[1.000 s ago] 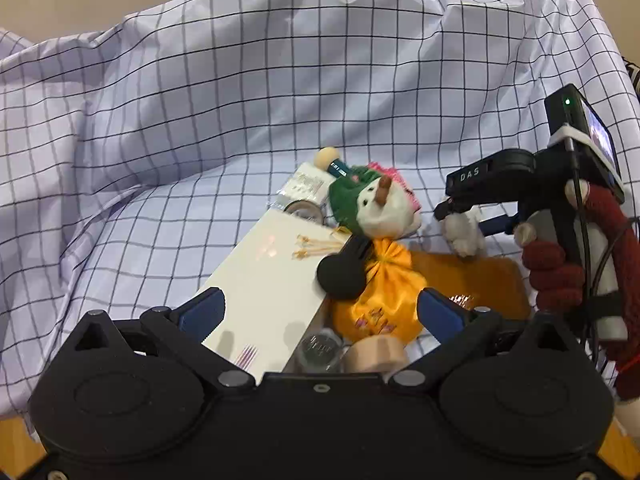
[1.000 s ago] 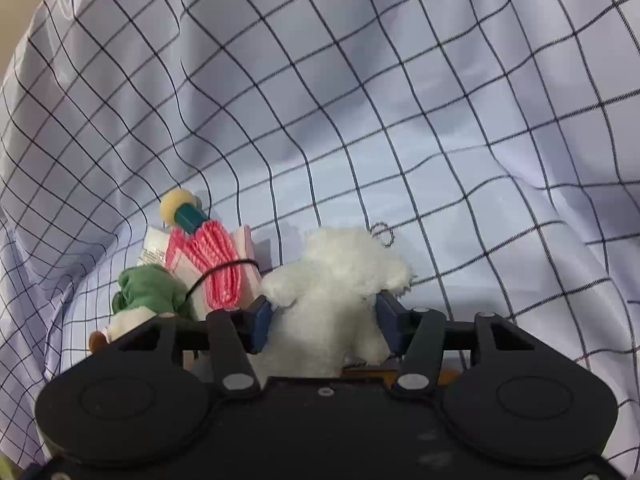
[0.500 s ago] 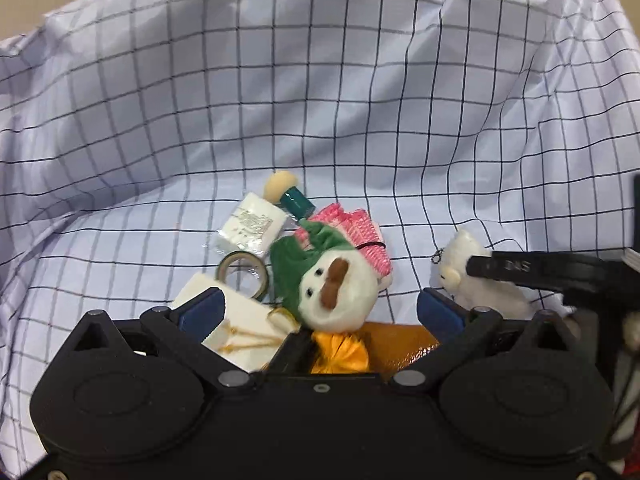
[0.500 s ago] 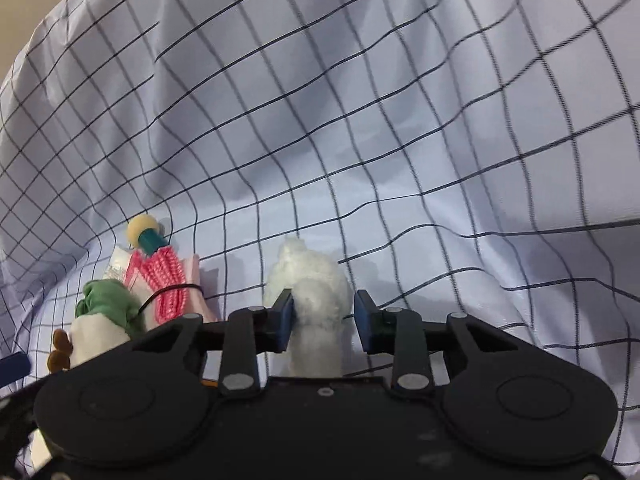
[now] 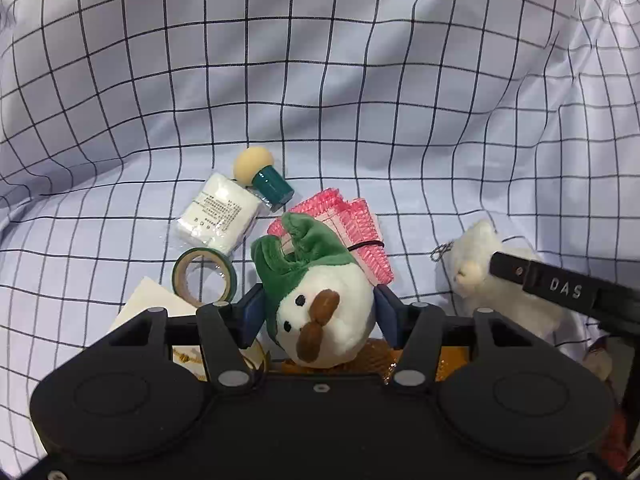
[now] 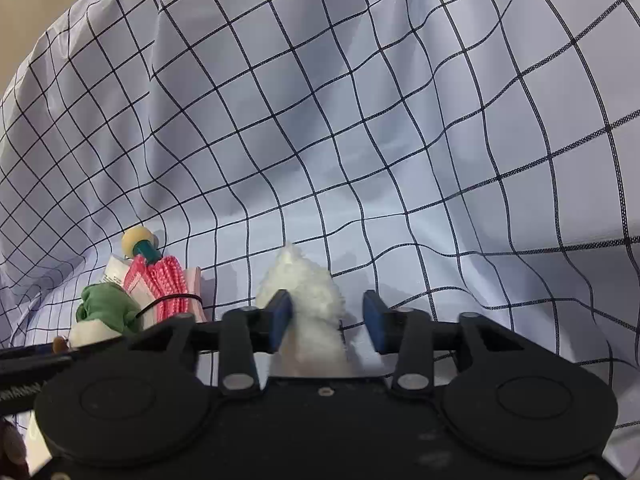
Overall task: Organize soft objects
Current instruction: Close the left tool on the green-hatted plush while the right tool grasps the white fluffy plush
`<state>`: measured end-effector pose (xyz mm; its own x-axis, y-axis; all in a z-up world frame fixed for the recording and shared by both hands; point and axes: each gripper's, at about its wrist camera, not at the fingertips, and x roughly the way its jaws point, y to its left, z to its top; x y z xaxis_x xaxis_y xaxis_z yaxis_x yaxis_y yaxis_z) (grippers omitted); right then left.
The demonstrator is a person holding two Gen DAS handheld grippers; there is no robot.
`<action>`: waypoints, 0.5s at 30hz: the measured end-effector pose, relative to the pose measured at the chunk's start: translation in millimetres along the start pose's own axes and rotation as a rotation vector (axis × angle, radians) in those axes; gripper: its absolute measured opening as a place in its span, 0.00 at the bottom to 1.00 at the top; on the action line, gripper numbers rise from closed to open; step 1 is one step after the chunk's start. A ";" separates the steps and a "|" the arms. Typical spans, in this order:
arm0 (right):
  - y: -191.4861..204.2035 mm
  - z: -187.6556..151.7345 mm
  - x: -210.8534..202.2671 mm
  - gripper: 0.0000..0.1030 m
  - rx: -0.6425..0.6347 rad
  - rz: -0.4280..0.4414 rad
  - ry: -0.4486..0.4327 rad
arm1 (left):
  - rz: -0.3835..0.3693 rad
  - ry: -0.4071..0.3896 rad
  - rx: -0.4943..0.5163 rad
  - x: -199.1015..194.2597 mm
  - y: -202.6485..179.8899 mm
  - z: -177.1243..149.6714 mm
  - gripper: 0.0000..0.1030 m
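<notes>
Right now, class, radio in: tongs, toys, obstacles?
Left tongs closing on snowman plush. Right tongs opening, white plush between, right pad clear. Tape roll beside snowman.

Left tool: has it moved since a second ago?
Yes. The left tool has moved from the orange pouch up to the snowman, nearer the tape roll, its jaws closing on the plush.

The place looked like a makeshift recording set-up indoors, in a home or a plain room, not a shop or workshop. A pale checked cloth (image 5: 320, 92) was draped over everything, rising behind as a backdrop, with a bare beige wall (image 6: 48, 8) beyond its edge. Small household odds lay on it: a roll of tape (image 5: 204, 276), a wrapped white packet (image 5: 218, 214), a pink bundle (image 5: 360, 232).
</notes>
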<state>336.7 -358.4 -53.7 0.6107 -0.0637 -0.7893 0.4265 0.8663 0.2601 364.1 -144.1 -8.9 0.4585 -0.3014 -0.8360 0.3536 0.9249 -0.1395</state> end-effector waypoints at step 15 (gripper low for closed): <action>42.1 -16.4 26.3 0.62 -0.205 -0.008 0.014 | -0.081 -0.068 -0.045 -18.2 15.0 6.4 0.52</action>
<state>359.8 -315.5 -72.6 0.5977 -0.0657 -0.7991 0.2859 0.9486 0.1358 366.2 -126.2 7.5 0.4842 -0.3894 -0.7835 0.3554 0.9058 -0.2306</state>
